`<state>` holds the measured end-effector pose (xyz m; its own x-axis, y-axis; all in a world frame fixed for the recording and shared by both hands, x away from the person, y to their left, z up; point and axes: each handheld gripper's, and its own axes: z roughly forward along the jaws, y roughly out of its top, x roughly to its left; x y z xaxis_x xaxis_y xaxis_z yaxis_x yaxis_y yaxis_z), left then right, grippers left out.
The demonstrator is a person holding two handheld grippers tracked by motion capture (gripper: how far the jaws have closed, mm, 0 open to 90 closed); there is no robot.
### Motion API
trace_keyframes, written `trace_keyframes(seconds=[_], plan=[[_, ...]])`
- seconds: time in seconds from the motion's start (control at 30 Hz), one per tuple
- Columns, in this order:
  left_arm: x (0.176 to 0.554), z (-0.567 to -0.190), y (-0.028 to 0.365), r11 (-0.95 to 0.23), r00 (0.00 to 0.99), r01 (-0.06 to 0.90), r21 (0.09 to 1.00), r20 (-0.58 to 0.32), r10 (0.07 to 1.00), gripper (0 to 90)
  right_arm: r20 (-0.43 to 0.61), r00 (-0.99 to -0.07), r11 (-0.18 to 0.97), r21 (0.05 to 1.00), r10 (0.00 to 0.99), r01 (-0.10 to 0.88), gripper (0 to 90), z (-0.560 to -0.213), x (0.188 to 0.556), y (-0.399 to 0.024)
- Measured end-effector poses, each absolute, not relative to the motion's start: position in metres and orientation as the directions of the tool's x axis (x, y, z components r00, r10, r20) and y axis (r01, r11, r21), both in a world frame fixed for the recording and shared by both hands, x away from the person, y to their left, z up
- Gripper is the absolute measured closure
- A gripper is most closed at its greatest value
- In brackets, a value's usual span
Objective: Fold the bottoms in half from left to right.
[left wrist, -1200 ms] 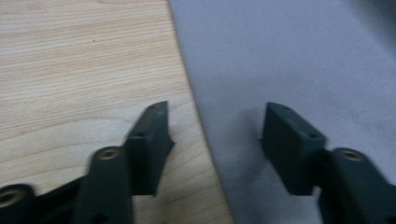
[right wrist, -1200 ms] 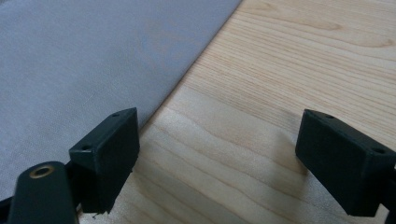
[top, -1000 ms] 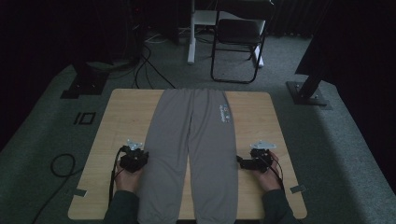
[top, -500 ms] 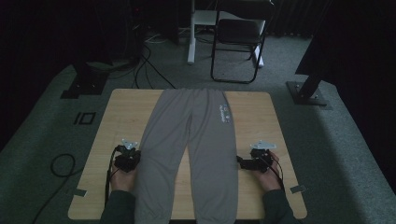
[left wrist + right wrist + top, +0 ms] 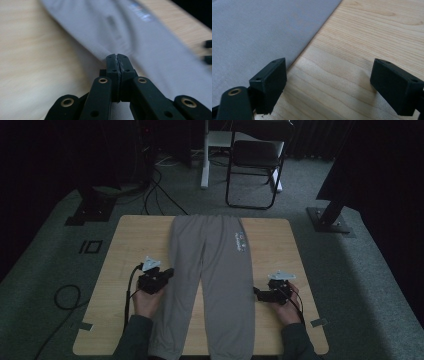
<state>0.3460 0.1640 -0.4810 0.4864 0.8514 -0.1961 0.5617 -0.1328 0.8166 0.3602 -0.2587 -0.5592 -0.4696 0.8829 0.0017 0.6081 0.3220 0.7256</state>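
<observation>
Grey trousers (image 5: 215, 270) lie flat along the middle of the wooden table (image 5: 135, 240), waistband at the far end. My left gripper (image 5: 170, 271) is at the outer edge of the left leg and raised off the table. In the left gripper view its jaws (image 5: 117, 56) are shut on a pinched fold of the grey fabric (image 5: 140, 40), which rises in a ridge to the tips. My right gripper (image 5: 256, 293) rests on the table by the right leg's outer edge. It (image 5: 334, 75) stands open over bare wood, with the trouser edge (image 5: 262, 30) beside its left jaw.
A black folding chair (image 5: 255, 160) and a white stand leg (image 5: 205, 155) are on the carpet beyond the table. Cables (image 5: 65, 297) lie on the floor at the left. Dark stand bases (image 5: 330, 220) flank the far corners. Bare wood shows on both sides of the trousers.
My left gripper has moved up and in toward the left trouser leg, lifting its edge. The right gripper has stayed where it was.
</observation>
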Motion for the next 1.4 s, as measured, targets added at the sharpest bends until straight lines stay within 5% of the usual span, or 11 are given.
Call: trace_keyframes(seconds=[0.4, 0.67, 0.77, 0.87, 1.13, 1.4], plan=[[0.372, -0.443, 0.018, -0.267, 0.711, 0.454, 0.850, -0.165, 0.683, 89.3, 0.003, -0.456, 0.311, 0.728, 0.890, 0.611, 15.0, -0.559, 0.357, -0.275], [0.382, -0.475, -0.052, -0.350, 0.776, 0.502, 0.790, -0.234, 0.585, 87.7, 0.003, -0.443, 0.302, 0.727, 0.896, 0.616, 15.0, -0.559, 0.357, -0.278], [0.383, -0.483, -0.048, -0.359, 0.780, 0.520, 0.775, -0.259, 0.570, 72.2, 0.002, -0.439, 0.300, 0.728, 0.898, 0.617, 15.1, -0.559, 0.357, -0.279], [0.382, -0.481, -0.025, -0.348, 0.757, 0.521, 0.779, -0.234, 0.610, 67.0, 0.004, -0.423, 0.286, 0.731, 0.906, 0.619, 20.7, -0.559, 0.355, -0.280], [0.392, -0.507, 0.046, -0.345, 0.641, 0.585, 0.734, -0.159, 0.750, 65.1, 0.048, -0.450, 0.240, 0.793, 0.892, 0.560, 50.6, -0.538, 0.348, -0.256], [0.397, -0.538, 0.060, -0.372, 0.609, 0.637, 0.675, -0.145, 0.780, 63.1, 0.018, -0.489, 0.298, 0.774, 0.872, 0.559, 50.4, -0.531, 0.381, -0.207]])
